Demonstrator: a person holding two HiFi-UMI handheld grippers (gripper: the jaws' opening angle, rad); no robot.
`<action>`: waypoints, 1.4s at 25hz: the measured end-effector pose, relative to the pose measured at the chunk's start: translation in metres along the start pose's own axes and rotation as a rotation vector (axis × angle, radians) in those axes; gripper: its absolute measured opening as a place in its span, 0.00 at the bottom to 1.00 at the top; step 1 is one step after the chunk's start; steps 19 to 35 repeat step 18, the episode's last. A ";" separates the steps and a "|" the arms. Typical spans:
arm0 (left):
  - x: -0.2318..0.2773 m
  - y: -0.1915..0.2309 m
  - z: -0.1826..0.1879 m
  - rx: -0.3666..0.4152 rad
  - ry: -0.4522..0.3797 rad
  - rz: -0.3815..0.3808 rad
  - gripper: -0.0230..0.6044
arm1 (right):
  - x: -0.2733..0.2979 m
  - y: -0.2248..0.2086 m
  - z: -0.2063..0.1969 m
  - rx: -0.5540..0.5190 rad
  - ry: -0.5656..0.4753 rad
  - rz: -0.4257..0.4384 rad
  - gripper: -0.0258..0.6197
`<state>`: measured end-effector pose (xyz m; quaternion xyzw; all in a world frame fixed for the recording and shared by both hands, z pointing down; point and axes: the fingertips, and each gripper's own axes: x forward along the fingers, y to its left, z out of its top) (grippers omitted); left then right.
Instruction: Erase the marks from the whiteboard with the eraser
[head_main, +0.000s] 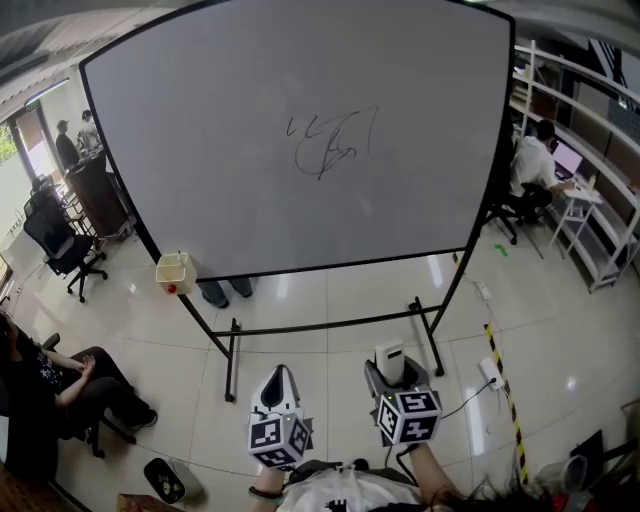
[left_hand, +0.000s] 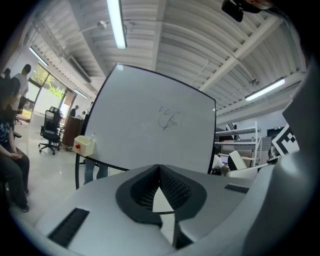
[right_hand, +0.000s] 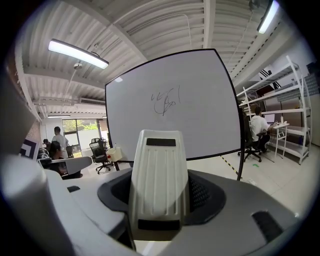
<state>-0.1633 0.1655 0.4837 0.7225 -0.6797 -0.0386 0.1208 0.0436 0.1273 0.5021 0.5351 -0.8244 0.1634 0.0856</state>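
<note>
Straight ahead, the whiteboard (head_main: 250, 120) is seen standing on its black-legged stand (head_main: 232, 355) on a glossy pale floor, and a small cluster of black marks (head_main: 335, 145) is written slightly right of the board's middle, in its upper half. The eraser (right_hand: 160, 180), a white ribbed block with dark pads at both ends, is pinched upright between the jaws of the right gripper (head_main: 393, 378), well short of the board and apart from the marks. The left gripper (left_hand: 159, 171) is held just beside it, its jaws pressed together at the tips with nothing between them. Both grippers are kept low in the head view, close to the person's body and pointed towards the board. A cream box (head_main: 175, 272) with a red dot is hung at the board's lower left corner. A seated person (head_main: 60, 385) is seen at the left edge, and an office chair (head_main: 60, 245) is placed farther back on that side. At the right, another person (head_main: 530, 165) is seated at a desk beside white shelving (head_main: 590, 150), and yellow-and-black tape (head_main: 502, 375) is laid on the floor near the stand's right leg.
</note>
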 end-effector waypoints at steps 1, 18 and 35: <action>-0.002 0.001 0.001 -0.001 0.000 -0.002 0.03 | -0.001 0.003 -0.001 -0.006 0.002 0.000 0.46; -0.015 0.019 0.001 0.007 0.001 0.003 0.03 | -0.007 0.027 -0.019 -0.030 0.033 -0.003 0.46; -0.015 0.019 0.001 0.007 0.001 0.003 0.03 | -0.007 0.027 -0.019 -0.030 0.033 -0.003 0.46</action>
